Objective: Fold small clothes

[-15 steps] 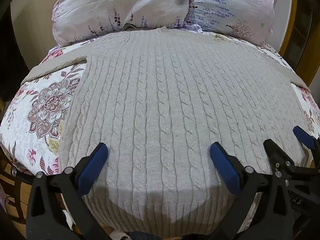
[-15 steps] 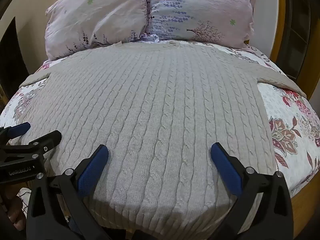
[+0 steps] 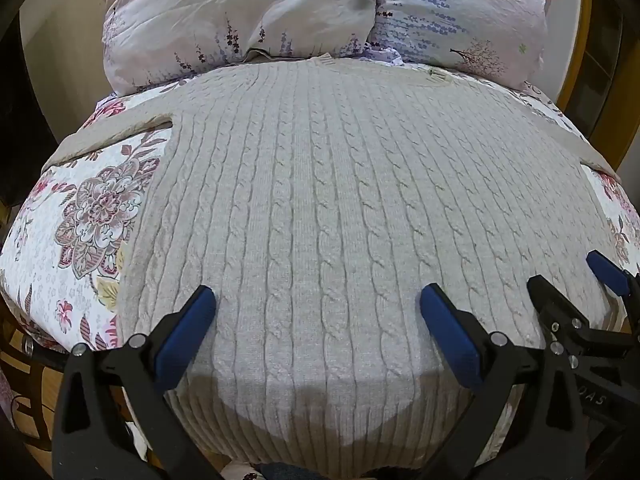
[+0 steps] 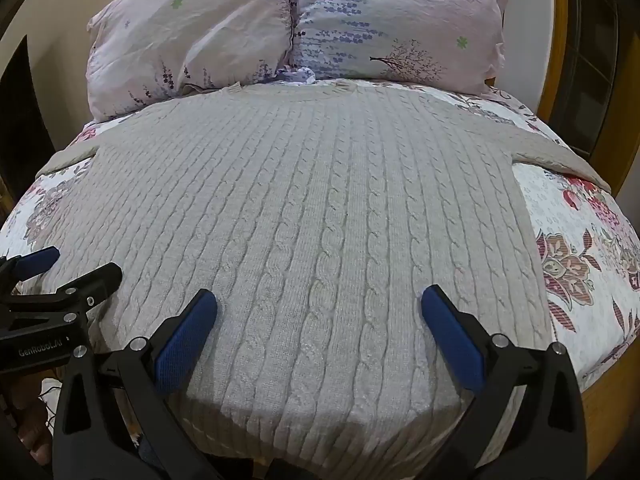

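Grey cable-knit everywhere, basically: the sweater [image 3: 320,220] is spread flat on the bed [image 3: 80,220], hem hanging a bit over the near edge right by the person, collar up at the far end touching the pillows [image 3: 248,16]. Closest to me are the two grippers, side by side above the hem. The left gripper [image 3: 318,312] has its blue pads [image 3: 188,332] spread wide and nothing between them, hovering over the hem left of centre, and the right gripper [image 4: 319,312] is the same story, spread wide and empty, over the hem more to the right. Each one shows up at the edge of the other's view, so they're near each other but not touching. My guess is they're wide apart like that so each can come down on a bit of hem or a bottom corner, since you need two grab points to lift knit evenly without it sagging. Looks like the folding hasn't really started: the body lies smooth, no crease in it. Further out, both sleeves [image 4: 560,156] stick out sideways toward the edges of the floral bedspread, which I'd say is deliberate, laid out so they can be flipped in over the body first. Knit that thick will probably drag and stretch if it's pinched by one layer only. Past the collar it's just the two pillows against the wall.
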The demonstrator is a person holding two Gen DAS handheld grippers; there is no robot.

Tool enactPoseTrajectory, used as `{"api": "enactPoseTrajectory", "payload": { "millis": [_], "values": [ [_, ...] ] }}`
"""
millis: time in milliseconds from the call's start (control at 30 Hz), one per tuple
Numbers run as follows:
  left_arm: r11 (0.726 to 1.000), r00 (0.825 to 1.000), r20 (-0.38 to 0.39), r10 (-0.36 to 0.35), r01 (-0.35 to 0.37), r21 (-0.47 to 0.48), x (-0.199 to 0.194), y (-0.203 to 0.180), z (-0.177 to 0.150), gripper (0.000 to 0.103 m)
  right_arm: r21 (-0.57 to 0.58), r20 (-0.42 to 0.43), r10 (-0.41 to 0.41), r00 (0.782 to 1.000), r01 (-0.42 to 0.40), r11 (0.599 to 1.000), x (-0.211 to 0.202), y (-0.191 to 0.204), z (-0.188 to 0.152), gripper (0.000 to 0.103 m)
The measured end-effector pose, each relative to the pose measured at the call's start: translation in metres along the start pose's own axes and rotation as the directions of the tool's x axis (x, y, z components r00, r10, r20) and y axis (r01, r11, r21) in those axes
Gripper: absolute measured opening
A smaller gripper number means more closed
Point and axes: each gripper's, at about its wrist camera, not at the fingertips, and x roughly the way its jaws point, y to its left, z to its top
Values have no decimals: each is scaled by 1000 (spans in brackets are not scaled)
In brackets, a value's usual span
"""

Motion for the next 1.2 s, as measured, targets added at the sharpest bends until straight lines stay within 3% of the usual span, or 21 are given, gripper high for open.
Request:
{"api": "enactPoseTrajectory", "payload": {
  "millis": [1200],
  "values": [
    [1000, 1000, 10, 1, -1, 1, -3, -3, -3, 101, 3, -3, -3, 1000, 3, 1000, 1, 1, -1, 102]
  ]
}}
